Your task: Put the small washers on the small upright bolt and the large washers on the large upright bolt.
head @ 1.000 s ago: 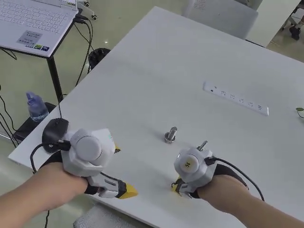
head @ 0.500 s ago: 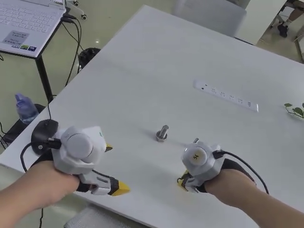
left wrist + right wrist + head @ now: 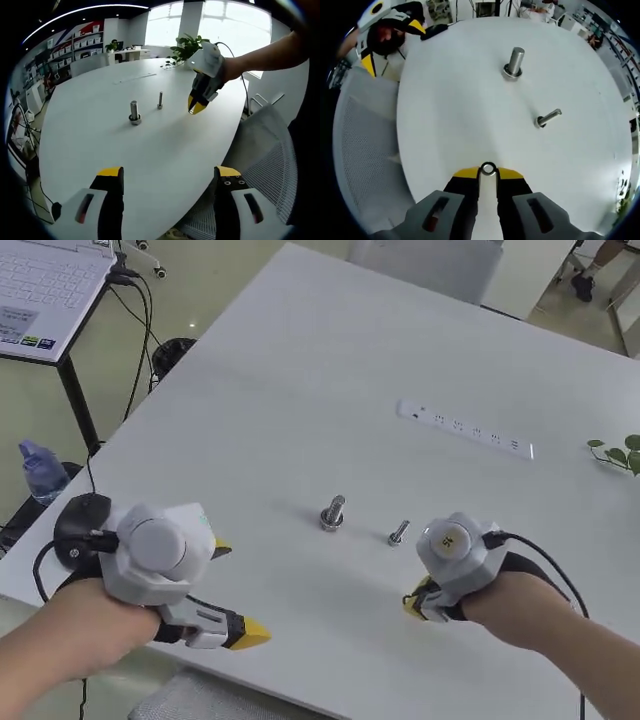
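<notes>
1. The washer (image 3: 488, 169) is pinched by its rim between the tips of the right gripper (image 3: 488, 175). The jaws are closed tight on it, and it hangs well short of the large bolt (image 3: 514, 61).
2. The small bolt (image 3: 549, 118) stands just beside the large bolt, on the right gripper's side. The ring looks slim, so I judge it belongs on the small bolt, though its size is hard to read.
3. To do this well, turn the ring flat so its hole faces down. Centre the hole over the bolt's tip, lower it, and part the jaws only once the thread is through.
4. The large bolt already carries a ring at its foot. Approach from the side away from it to avoid knocking it.
5. The left gripper (image 3: 169, 172) waits well apart from the large bolt at the table (image 3: 300, 360) edge, its jaws spread wide and empty. It need not move.
6. The power strip (image 3: 465, 428) lies beyond the large bolt, out of the way.
</notes>
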`<state>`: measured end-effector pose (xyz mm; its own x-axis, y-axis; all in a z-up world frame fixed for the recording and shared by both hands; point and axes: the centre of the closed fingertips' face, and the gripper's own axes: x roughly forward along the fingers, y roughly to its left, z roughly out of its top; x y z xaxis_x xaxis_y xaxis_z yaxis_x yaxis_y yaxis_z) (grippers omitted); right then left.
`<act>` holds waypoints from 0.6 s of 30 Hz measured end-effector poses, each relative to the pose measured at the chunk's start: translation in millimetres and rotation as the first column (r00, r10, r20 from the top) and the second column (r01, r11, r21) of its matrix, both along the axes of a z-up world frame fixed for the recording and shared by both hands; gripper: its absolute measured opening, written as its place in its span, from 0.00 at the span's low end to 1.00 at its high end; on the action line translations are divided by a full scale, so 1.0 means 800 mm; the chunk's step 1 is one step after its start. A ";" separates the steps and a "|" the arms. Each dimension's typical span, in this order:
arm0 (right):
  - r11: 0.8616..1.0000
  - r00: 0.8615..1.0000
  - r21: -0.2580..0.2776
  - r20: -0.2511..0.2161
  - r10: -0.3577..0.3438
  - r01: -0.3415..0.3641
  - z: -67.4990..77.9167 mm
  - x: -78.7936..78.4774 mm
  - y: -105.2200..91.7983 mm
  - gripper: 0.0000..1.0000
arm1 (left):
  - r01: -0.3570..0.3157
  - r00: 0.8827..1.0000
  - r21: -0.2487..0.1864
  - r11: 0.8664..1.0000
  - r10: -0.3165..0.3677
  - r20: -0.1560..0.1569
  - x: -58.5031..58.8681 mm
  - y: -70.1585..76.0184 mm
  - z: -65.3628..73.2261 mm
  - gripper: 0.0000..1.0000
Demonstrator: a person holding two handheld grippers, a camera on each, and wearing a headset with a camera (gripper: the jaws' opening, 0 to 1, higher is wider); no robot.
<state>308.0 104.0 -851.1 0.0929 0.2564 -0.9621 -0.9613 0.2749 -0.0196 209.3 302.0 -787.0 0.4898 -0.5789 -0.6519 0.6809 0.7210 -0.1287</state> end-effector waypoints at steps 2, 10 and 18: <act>1.000 1.000 -0.007 0.008 -0.001 0.001 0.003 0.008 -0.004 0.13 | -0.001 1.000 0.002 1.000 0.001 -0.001 0.001 0.001 -0.001 0.73; 1.000 0.999 0.004 0.023 -0.023 0.023 0.020 0.041 -0.007 0.13 | -0.001 1.000 0.003 1.000 0.001 -0.009 -0.002 0.001 -0.002 0.73; 1.000 0.999 0.017 0.044 -0.021 0.020 0.037 0.069 0.001 0.13 | 0.000 1.000 0.006 1.000 0.000 -0.011 -0.003 0.001 -0.003 0.72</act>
<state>363.2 104.9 -821.9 0.1406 0.2694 -0.9527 -0.9536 0.2954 -0.0572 206.7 302.6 -789.2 0.4823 -0.5752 -0.6607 0.6794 0.7218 -0.1324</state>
